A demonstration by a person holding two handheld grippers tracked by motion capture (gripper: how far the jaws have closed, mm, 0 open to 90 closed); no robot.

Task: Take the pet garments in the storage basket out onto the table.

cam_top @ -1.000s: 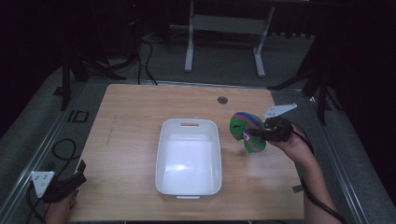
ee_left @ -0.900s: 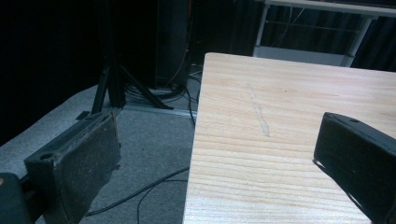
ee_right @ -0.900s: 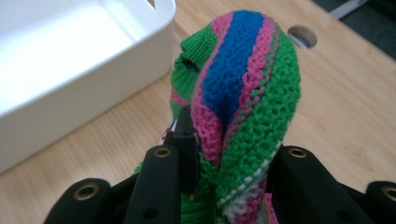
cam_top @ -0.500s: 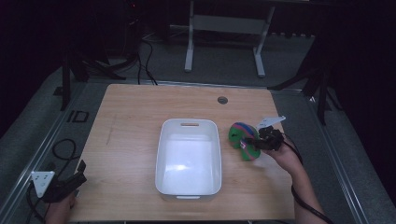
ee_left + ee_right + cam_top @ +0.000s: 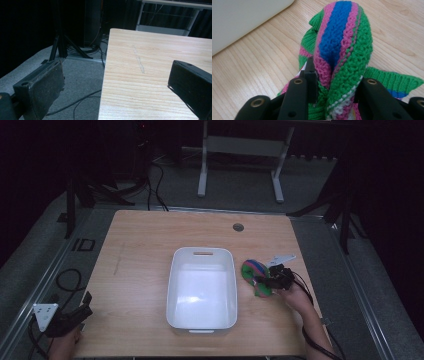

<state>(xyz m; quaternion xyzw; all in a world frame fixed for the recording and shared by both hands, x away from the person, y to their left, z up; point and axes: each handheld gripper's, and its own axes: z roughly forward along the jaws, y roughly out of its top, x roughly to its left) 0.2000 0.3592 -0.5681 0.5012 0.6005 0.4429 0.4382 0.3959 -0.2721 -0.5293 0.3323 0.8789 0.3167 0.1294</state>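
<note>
**Knit held beside the bin**

Right of the bin (image 5: 202, 289), my right gripper (image 5: 264, 281) is pinching a striped knit (image 5: 254, 271), green, pink and blue, which sits low on the table (image 5: 145, 245) just beside the bin's right wall. From the right gripper view, a thick fold bulges up between the jaws while loose green edges trail onto the wood. My left gripper (image 5: 75, 315) hovers at the near left corner, jaws spread, holding nothing.

I judge the grip catches only a fold, so on a lift the yarn could slide free, or a trailing edge could snag the bin's rim.

Count: one bin, one knit, two grippers.
</note>
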